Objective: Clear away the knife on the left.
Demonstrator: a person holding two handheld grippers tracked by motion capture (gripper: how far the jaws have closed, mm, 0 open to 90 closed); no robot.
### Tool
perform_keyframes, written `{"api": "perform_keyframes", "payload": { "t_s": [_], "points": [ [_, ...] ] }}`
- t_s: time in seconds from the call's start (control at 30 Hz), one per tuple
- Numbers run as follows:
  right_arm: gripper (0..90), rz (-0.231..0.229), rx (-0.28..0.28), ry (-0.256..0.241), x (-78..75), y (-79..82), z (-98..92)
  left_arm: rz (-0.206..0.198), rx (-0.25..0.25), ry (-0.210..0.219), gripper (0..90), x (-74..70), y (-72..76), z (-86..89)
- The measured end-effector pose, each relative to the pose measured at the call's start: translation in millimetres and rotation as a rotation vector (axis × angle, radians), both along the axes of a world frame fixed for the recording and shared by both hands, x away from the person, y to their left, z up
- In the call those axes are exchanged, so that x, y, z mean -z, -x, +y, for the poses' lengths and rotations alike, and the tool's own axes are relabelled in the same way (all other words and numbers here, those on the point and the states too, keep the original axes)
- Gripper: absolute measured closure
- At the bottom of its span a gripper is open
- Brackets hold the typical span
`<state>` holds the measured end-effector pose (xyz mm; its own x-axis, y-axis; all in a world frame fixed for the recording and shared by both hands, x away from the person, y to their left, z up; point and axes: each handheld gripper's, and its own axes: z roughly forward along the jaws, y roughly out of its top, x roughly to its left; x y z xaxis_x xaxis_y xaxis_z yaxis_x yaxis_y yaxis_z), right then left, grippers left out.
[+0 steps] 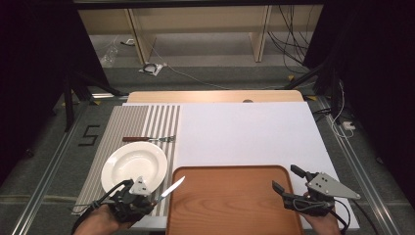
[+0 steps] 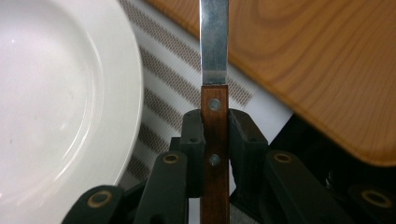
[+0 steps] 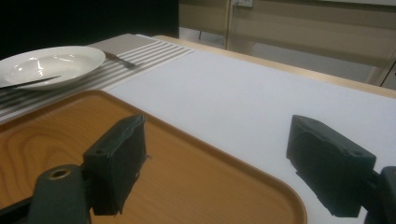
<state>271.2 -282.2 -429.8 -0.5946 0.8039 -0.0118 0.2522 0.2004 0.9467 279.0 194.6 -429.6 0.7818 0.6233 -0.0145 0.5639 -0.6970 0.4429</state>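
We see a grey carpeted floor (image 1: pixel 210 73) beyond the table, with pale wooden shelving (image 1: pixel 195 29) along the far wall. Black cables (image 1: pixel 288 34) hang at the right of the shelving, and a white cable (image 1: pixel 195 78) runs across the floor to a small dark bundle (image 1: pixel 152 68). Dark curtains (image 1: pixel 34 73), probably fabric, close both sides. Metal rails (image 1: pixel 359 166) flank the table. Lighting is even, from overhead.

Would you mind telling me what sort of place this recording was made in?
Probably a lab or studio rig, not a dining room: black curtains flank the table, loose cables trail across the floor, and metal framing borders the tabletop.
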Motion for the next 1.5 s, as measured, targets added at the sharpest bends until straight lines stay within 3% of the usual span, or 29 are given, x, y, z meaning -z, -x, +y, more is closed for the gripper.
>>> {"api": "perform_keyframes", "payload": {
  "t_s": [0.6, 1.13, 1.5],
  "points": [
    [20.8, -0.001, 0.001, -0.003, -0.2, 0.1, -0.5, -0.015, 0.076, 0.054, 76.7, -2.4, -0.6, -49.5],
    [21.0, -0.003, 0.002, -0.002, -0.7, 0.8, -1.1, 0.017, 0.165, 0.058, 76.8, 2.6, 4.4, -89.9],
    [21.0, -0.005, 0.000, -0.002, -0.8, 1.1, -1.0, 0.065, 0.210, 0.044, 76.7, 12.2, 13.8, -109.9]
  ]
}}
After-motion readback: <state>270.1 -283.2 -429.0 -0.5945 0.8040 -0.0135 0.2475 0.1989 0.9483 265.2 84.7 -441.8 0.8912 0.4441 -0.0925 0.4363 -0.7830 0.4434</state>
